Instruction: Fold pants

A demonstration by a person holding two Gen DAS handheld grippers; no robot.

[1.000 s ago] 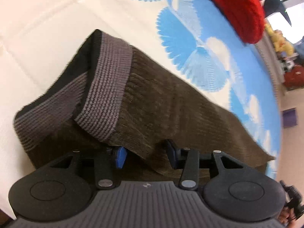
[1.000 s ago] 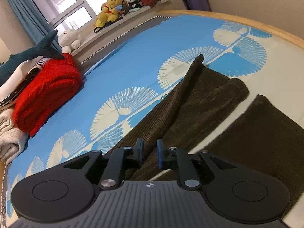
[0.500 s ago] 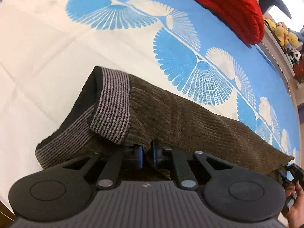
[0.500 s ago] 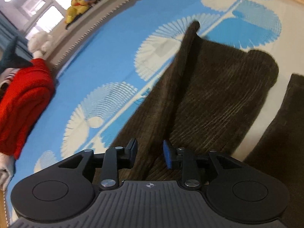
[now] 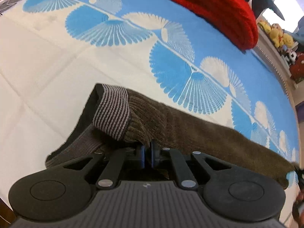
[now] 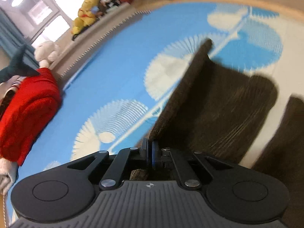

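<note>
While a blue and cream bedspread (image 5: 57, 60) fills both views, brown corduroy pants (image 5: 190, 125) stretch across the lower half of each frame, striped waistband (image 5: 112, 114) at lower centre-left. A red folded knit (image 5: 218, 9) sits upper right. Both grippers, left gripper (image 5: 147, 156) and right gripper (image 6: 149, 156), are clamped on cloth edges. Judging by this, the lengthwise fold is underway; next, carry both edges across together.
</note>
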